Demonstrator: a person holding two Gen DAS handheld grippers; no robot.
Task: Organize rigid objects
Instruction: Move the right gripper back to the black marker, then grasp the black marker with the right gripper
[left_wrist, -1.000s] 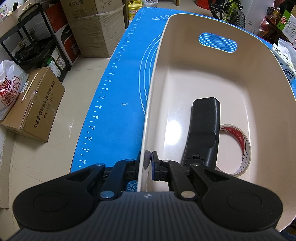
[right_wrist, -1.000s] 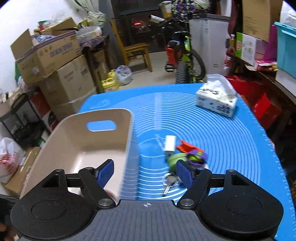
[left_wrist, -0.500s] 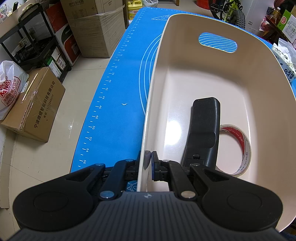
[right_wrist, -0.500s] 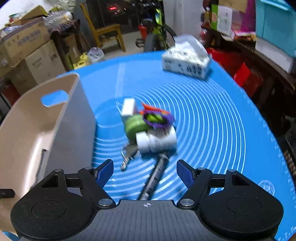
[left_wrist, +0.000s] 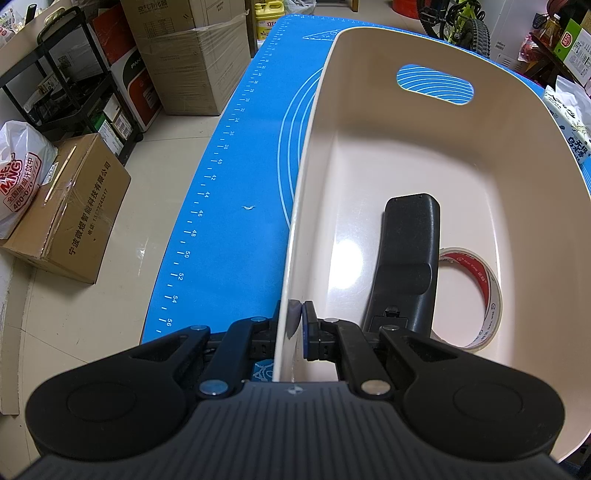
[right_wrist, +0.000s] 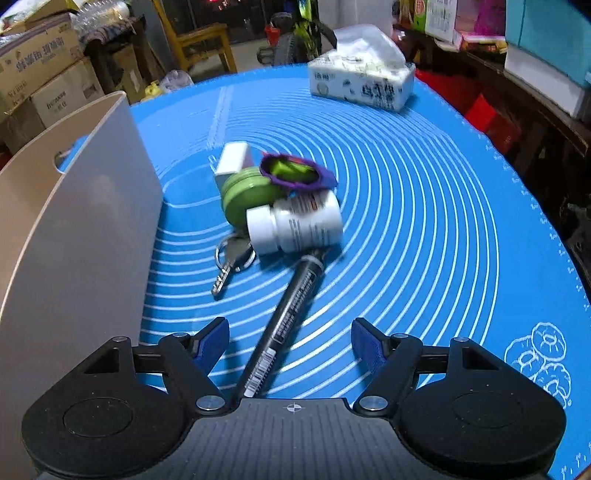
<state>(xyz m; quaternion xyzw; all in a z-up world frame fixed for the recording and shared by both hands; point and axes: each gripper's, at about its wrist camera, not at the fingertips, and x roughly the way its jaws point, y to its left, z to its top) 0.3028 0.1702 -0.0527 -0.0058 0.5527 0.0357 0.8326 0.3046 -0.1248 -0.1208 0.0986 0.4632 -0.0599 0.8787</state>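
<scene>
Left fingers (left_wrist: 295, 314) pinch the beige bin (left_wrist: 524, 155) wall; right fingers (right_wrist: 218, 336) gape over a barcoded marker (right_wrist: 291, 314).

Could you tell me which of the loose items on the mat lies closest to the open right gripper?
The black marker pen: its near end runs between the right gripper's open fingers, while the white bottle, keys and green tin lie beyond.

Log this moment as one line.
left gripper: shut on bin wall | right gripper: open over marker | bin: remote, tape
</scene>
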